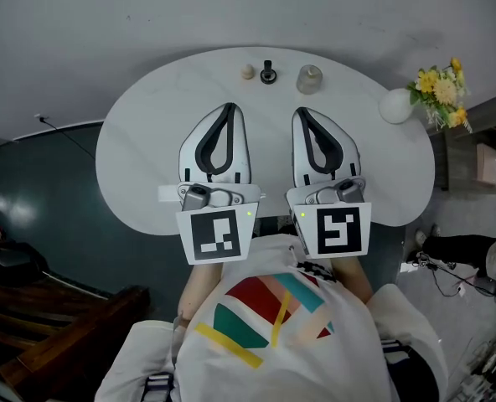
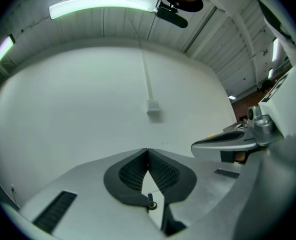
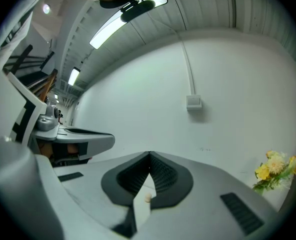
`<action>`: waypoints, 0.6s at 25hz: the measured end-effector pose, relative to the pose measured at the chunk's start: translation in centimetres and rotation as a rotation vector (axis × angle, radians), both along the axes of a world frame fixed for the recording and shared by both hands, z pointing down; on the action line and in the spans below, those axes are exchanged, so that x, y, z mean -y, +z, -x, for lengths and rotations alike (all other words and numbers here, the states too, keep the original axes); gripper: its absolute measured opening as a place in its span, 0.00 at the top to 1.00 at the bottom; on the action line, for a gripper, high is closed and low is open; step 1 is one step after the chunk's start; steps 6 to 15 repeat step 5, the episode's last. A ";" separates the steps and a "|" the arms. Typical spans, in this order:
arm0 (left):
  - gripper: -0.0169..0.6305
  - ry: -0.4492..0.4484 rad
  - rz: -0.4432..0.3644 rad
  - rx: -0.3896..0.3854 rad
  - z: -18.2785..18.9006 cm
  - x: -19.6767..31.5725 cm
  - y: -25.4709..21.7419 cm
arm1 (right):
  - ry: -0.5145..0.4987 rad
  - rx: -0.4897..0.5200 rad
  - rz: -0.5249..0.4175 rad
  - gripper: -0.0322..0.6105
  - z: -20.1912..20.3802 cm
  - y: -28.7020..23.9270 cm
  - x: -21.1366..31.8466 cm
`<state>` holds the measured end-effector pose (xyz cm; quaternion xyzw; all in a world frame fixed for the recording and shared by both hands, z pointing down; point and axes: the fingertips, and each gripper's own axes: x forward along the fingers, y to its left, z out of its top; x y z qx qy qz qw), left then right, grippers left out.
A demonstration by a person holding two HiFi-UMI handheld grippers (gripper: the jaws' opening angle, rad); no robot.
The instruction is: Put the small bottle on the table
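1. Head view: the white oval surface carries a row of three small things at its far side: a pale small bottle, as I take it to be, then a black piece and a clear glass jar. A white vase with yellow flowers stands at the right end. The left tongs and right tongs hover side by side over the near half, well apart from the row.

2. Left gripper view: the left tongs are pressed together at the tips, with nothing pinched. Through the slit below the tips the black piece shows, far off on the surface.

3. Right gripper view: the right tongs are likewise pressed together and empty. The small bottle peeps through their slit, and the flowers sit at the right.

4. My reading: the bottle already stands on the surface and neither tool carries anything, so the placing looks done. The next move calls only for keeping both tools back from the row.
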<state>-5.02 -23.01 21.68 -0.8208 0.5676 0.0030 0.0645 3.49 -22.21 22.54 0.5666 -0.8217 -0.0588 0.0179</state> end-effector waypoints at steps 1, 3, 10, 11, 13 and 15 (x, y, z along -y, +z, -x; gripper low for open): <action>0.95 0.001 0.001 0.000 -0.1 0.1 0.1 | -0.001 -0.001 0.001 0.93 0.0 0.1 0.0; 0.95 0.003 0.003 0.000 -0.3 0.2 0.2 | -0.001 -0.002 0.010 0.93 -0.1 0.3 0.0; 0.95 0.005 0.005 0.002 -0.5 0.3 0.4 | 0.000 -0.001 0.020 0.93 -0.3 0.6 0.0; 0.95 0.005 0.005 0.002 -0.5 0.3 0.4 | 0.000 -0.001 0.020 0.93 -0.3 0.6 0.0; 0.95 0.005 0.005 0.002 -0.5 0.3 0.4 | 0.000 -0.001 0.020 0.93 -0.3 0.6 0.0; 0.95 0.005 0.005 0.002 -0.5 0.3 0.4 | 0.000 -0.001 0.020 0.93 -0.3 0.6 0.0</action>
